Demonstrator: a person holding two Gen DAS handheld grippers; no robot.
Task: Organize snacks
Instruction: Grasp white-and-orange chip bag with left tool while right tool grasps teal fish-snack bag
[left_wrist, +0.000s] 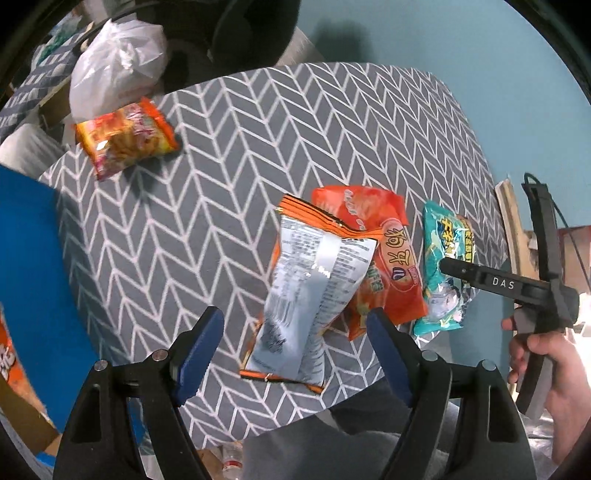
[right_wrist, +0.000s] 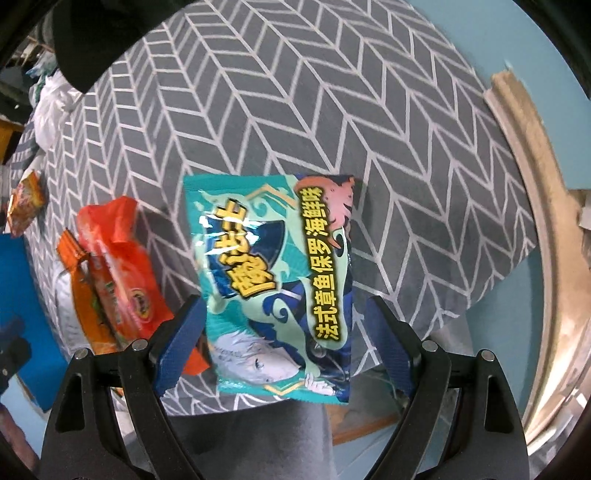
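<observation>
Right hand-held gripper (right_wrist: 284, 321) gapes astride teal packet (right_wrist: 277, 288).

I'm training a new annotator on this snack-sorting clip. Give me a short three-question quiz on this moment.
1. True or false: the right hand-held gripper is clamped shut on the teal packet.
2. Multiple choice: the packet lying back-side-up with its printed label showing rests partly on A) a white plastic bag, B) an orange-red packet, C) a blue box.
3. Fill in: the snack lying alone at the far left of the cloth, next to the white plastic bag, is the ____ noodle packet.

Key
1. False: its jaws are open, astride the packet.
2. B: the orange-red packet.
3. Orange.
</observation>
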